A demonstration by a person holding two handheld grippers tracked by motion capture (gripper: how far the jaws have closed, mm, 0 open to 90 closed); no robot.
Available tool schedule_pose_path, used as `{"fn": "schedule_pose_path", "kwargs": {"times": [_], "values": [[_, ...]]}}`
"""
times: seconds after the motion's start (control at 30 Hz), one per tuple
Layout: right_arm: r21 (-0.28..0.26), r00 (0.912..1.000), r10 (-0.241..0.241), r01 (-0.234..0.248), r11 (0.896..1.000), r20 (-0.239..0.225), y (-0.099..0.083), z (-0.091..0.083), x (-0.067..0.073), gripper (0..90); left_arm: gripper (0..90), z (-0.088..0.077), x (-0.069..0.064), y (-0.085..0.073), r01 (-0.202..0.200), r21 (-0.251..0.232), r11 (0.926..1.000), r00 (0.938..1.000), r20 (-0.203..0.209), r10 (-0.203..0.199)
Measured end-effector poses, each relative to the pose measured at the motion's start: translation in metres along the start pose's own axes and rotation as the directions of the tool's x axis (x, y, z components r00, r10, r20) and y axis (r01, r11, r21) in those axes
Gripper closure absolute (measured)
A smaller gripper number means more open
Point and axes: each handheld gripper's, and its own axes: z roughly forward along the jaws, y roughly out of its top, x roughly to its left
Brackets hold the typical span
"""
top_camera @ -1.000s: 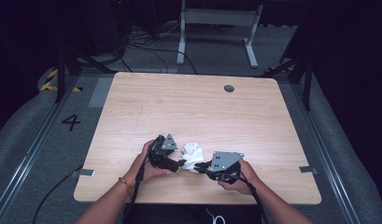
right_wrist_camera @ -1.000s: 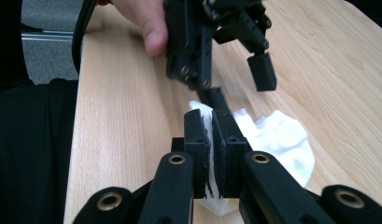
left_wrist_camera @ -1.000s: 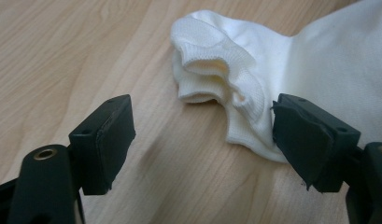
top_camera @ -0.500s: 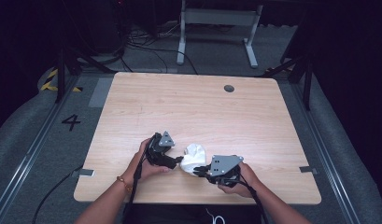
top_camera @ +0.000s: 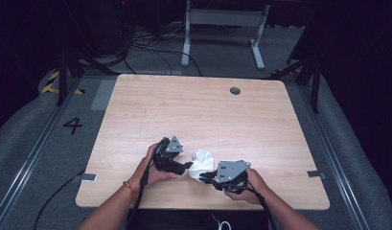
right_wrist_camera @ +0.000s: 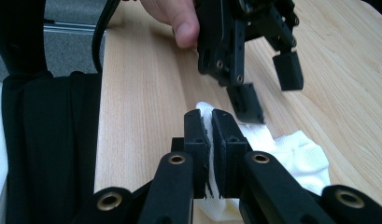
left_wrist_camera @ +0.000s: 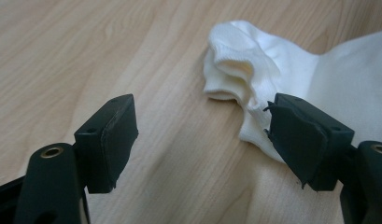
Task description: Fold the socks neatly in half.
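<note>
Right gripper (right_wrist_camera: 210, 122) pinching a fold of the white sock (right_wrist_camera: 291, 151) between nearly closed jaws, the rest of the fabric spilling past its tips onto the wooden table (top_camera: 193, 115). Left gripper (left_wrist_camera: 202, 135) standing wide and gripping nothing, one pad (left_wrist_camera: 304, 137) brushing the sock's ribbed cuff (left_wrist_camera: 235, 60), the other over bare wood. Risking, judging from this: closing on a single cuff layer or on wood alone, since the cuff is lying off to one side of the gap. Pulling apart too soon probably dragging the thin fold out of the right grip. Snagging knit on the worn pad edge also seeming possible.
</note>
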Motion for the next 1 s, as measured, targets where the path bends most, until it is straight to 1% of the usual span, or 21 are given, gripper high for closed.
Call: {"fn": "schedule_pose_path", "kwargs": {"times": [0.03,0.1,0.13,0.23,0.37,0.6,0.63,0.7,0.73,0.8,0.83,1.0], "values": [[0.003,1.0,-0.007,0.007,1.0,0.002,0.001,0.0,0.001,85.6,24.2,0.002,-0.001,0.0,-0.017,0.02,0.9996,0.9998,-0.003,0.017],[0.002,1.0,-0.007,0.007,1.0,0.004,0.001,0.0,0.001,85.6,24.9,0.004,-0.001,-0.002,-0.026,0.039,0.9989,0.9997,0.004,0.026],[0.0,1.0,-0.004,0.004,1.0,0.001,0.0,-0.001,0.001,85.6,24.5,0.005,0.001,-0.003,-0.022,0.045,0.9987,0.9997,0.01,0.022],[-0.007,1.0,0.006,-0.006,1.0,-0.002,-0.001,-0.002,-0.002,85.6,24.8,0.006,0.003,-0.005,-0.012,0.049,0.9987,0.9995,0.03,0.011],[-0.015,0.9997,0.024,-0.023,1.0,0.005,0.0,-0.002,-0.007,85.6,24.8,0.007,0.004,-0.004,-0.021,0.046,0.9987,0.9992,0.035,0.019],[-0.025,0.9971,0.063,-0.062,0.998,0.041,-0.002,0.0,-0.024,85.6,24.8,0.007,0.005,-0.004,-0.03,0.047,0.9985,0.9988,0.039,0.028],[-0.025,0.9971,0.063,-0.062,0.998,0.041,-0.002,0.0,-0.024,85.6,25.0,0.007,0.005,-0.004,-0.03,0.047,0.9985,0.9988,0.039,0.028],[-0.026,0.996,0.076,-0.075,0.997,0.048,-0.002,0.001,-0.029,85.6,25.0,0.007,0.005,-0.004,-0.031,0.046,0.9985,0.9987,0.042,0.029],[-0.022,0.9946,0.088,-0.087,0.996,0.055,-0.004,0.003,-0.034,85.6,25.0,0.007,0.006,-0.005,-0.027,0.044,0.9986,0.9987,0.045,0.025],[-0.018,0.9931,0.099,-0.098,0.995,0.063,-0.005,0.005,-0.039,85.6,25.0,0.008,0.006,-0.005,-0.018,0.04,0.999,0.9985,0.052,0.016],[-0.01,0.9927,0.097,-0.097,0.995,0.072,-0.006,0.007,-0.041,85.6,25.0,0.008,0.006,-0.005,-0.017,0.039,0.9991,0.9985,0.054,0.015],[0.011,0.9887,0.119,-0.121,0.993,0.092,-0.01,0.013,-0.053,85.5,25.3,0.007,0.008,-0.005,-0.016,0.044,0.9989,0.9981,0.06,0.013]]}}
